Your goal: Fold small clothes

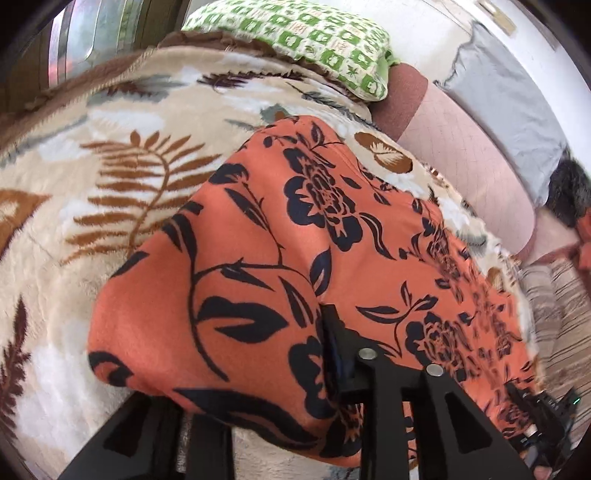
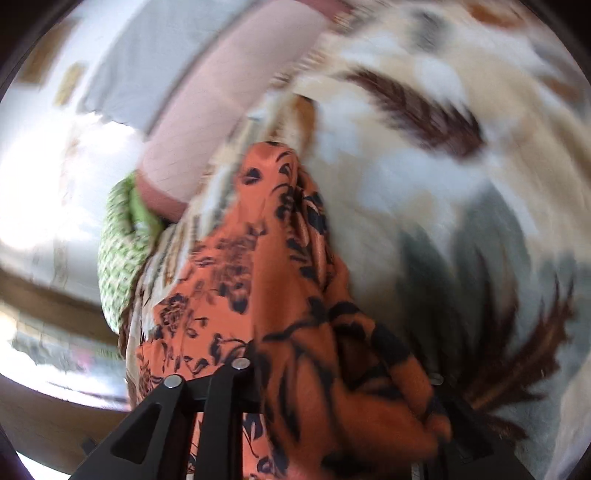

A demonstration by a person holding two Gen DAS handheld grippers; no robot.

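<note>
A bed fills the room, spread with a cream leaf-patterned blanket (image 1: 110,177). A green-checked pillow (image 1: 314,40) lies at its edge beside a pink mattress border (image 1: 461,155); daylight brightens the white wall (image 1: 424,22).

Bright daylight; right view motion-blurred; fisheye edges warped, vignetted.

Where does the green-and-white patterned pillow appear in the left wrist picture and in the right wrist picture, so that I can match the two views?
Left wrist view: the green-and-white pillow lies at the top centre, on the far edge of the leaf-print blanket.
Right wrist view: the pillow is at the left middle, blurred, partly behind the blanket's edge.
Shared landmark: the orange cloth with black flowers, in the lower centre of both views.
</note>
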